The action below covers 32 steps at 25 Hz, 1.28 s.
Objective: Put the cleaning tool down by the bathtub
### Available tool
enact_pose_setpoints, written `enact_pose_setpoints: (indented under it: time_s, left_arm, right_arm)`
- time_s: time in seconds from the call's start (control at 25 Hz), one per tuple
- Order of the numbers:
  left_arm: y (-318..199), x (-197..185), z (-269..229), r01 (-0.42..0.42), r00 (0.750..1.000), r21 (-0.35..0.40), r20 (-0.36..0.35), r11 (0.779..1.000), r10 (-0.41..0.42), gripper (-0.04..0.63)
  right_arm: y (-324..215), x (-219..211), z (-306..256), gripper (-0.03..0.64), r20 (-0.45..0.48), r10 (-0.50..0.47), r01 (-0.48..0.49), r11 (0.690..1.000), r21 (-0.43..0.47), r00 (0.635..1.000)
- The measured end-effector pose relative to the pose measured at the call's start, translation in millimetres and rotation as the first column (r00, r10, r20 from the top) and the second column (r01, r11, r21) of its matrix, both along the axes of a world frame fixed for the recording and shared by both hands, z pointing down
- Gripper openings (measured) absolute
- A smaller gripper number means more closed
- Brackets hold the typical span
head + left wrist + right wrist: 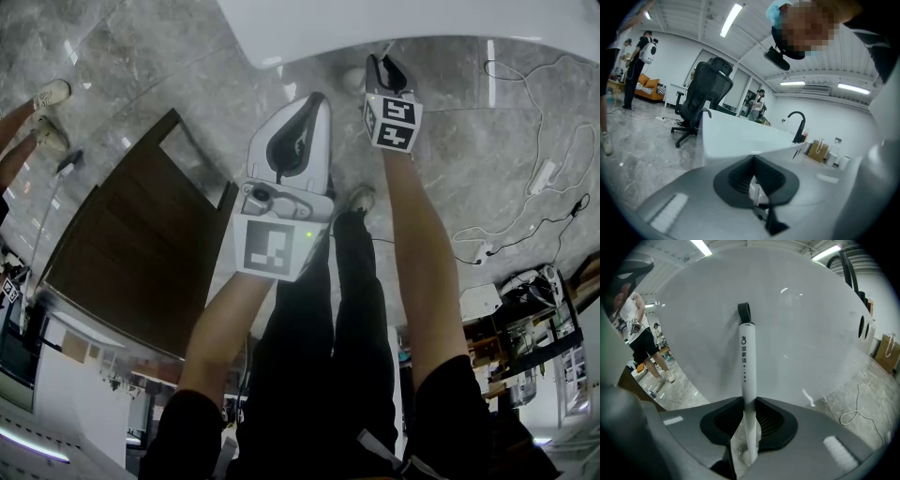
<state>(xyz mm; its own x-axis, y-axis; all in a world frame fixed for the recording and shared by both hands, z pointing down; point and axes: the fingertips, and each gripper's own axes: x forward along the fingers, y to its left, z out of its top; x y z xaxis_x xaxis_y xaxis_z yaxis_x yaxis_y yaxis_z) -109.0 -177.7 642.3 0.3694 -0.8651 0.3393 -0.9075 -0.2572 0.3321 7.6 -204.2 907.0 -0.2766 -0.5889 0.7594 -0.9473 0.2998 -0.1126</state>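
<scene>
The cleaning tool's white handle [748, 366], with a black loop at its end, stands upright between the jaws of my right gripper [749, 446], which is shut on it. The handle rests close against the curved white wall of the bathtub [801, 324]. From the head view, the right gripper [384, 64] points down at the foot of the bathtub [422, 23], and the tool is mostly hidden behind it. My left gripper [314, 101] hangs beside it to the left, jaws together with nothing in them. In the left gripper view the left gripper [759, 187] faces the tub's rim [736, 136].
A dark wooden cabinet [141, 253] stands on the marble floor to the left. White cables [534, 187] trail across the floor at right. A black office chair [705, 93] and a black faucet [799, 124] sit by the tub. People stand in the background [637, 61].
</scene>
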Motion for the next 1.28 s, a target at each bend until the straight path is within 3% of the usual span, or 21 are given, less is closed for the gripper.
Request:
enact_pose_setpoints:
  time_s: [0.28, 0.44, 0.68, 1.28]
  left_arm:
    - [17, -3, 8, 0.044, 0.997, -0.011, -0.065, 0.999, -0.045, 0.008]
    - [23, -5, 11, 0.059, 0.994, -0.015, -0.086, 0.998, -0.060, 0.008]
    - [-3, 1, -21, -0.034, 0.999, 0.017, 0.042, 0.999, 0.033, 0.008]
    - [10, 38, -125, -0.049, 0.998, 0.087, 0.046, 0.995, 0.045, 0.008]
  right_arm:
    - [-1, 0, -3, 0.092, 0.008, 0.015, -0.015, 1.000, -0.012, 1.000]
    - [5, -1, -4, 0.135, 0.013, 0.007, -0.006, 0.999, -0.037, 1.000]
    - [16, 8, -20, 0.149, 0.002, 0.030, -0.030, 0.999, -0.040, 1.000]
    - [53, 37, -143, 0.143, 0.019, 0.051, -0.051, 0.999, 0.002, 0.999]
